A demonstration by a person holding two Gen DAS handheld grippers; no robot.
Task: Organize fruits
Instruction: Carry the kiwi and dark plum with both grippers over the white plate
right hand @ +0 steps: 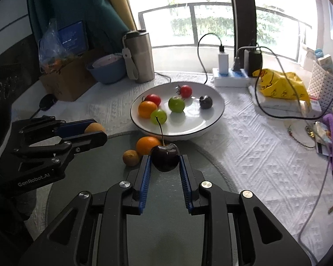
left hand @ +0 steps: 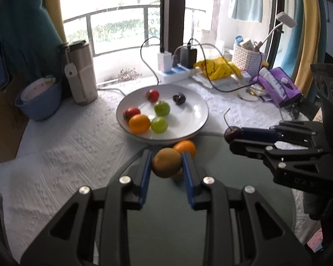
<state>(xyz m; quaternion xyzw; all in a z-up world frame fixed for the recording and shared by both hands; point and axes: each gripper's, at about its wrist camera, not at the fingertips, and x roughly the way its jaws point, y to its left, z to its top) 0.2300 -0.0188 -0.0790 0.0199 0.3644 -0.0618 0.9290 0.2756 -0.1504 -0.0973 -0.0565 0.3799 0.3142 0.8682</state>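
Note:
In the left wrist view my left gripper (left hand: 166,161) is shut on a brownish-orange round fruit (left hand: 166,163), lifted above a dark green mat (left hand: 213,150). On the mat behind it lie an orange (left hand: 186,147) and a small brown fruit (left hand: 178,175). My right gripper (right hand: 165,159) is shut on a dark cherry (right hand: 165,157) with a long stem. Each gripper shows in the other's view: the right gripper (left hand: 234,136) with its cherry (left hand: 230,134), the left gripper (right hand: 97,129) with its fruit (right hand: 94,128). Beyond stands a white plate (right hand: 188,122) holding two red tomatoes, two green fruits, an orange and a dark cherry.
A steel tumbler (left hand: 82,73) and a blue bowl (left hand: 40,102) stand at the back left. A power strip (left hand: 175,73) with chargers and looping cables, a yellow bag (left hand: 217,66), a white basket (left hand: 247,58) and a purple pouch (left hand: 279,86) crowd the back right. A white textured cloth covers the table.

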